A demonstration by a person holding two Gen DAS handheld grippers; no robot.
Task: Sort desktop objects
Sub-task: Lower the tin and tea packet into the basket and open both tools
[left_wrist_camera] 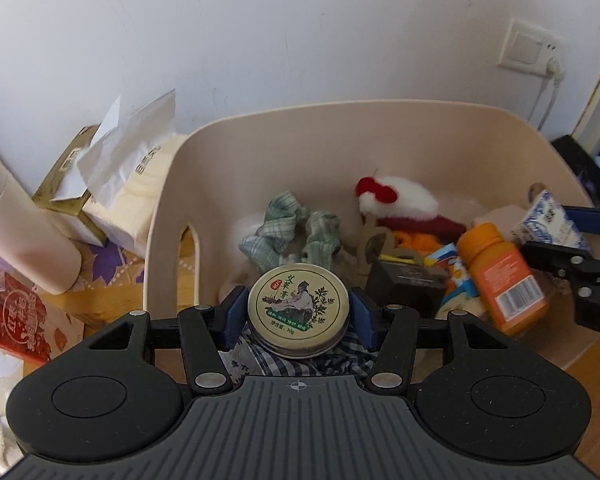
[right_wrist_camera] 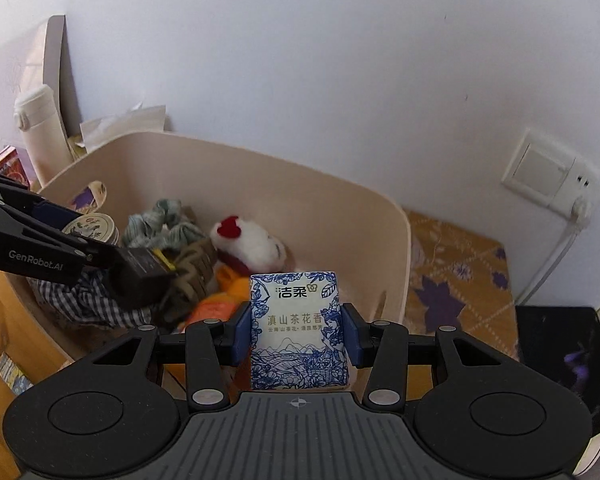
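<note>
Beige plastic bin (left_wrist_camera: 380,120), open-topped, already holding a green checked cloth (left_wrist_camera: 288,232), a red-and-white plush (left_wrist_camera: 396,200), an orange bottle (left_wrist_camera: 500,276) and a dark box (left_wrist_camera: 404,288).

Item one: round tin (left_wrist_camera: 299,314), lid face up, clamped at its rim between the blue pads of our left gripper (left_wrist_camera: 299,316). It hangs above the bin's near-left part, over a blue checked fabric (left_wrist_camera: 340,364).

Item two: blue-and-white tissue pack (right_wrist_camera: 298,330), long axis upright, pinched on its two narrow sides by our right gripper (right_wrist_camera: 298,332). It sits above the bin's near-right corner.

Relation that matters: both loads lie straight ahead of and below their grippers, with bin contents underneath. We judge each needs only a release. The grippers stand side by side, near one another but apart.
</note>
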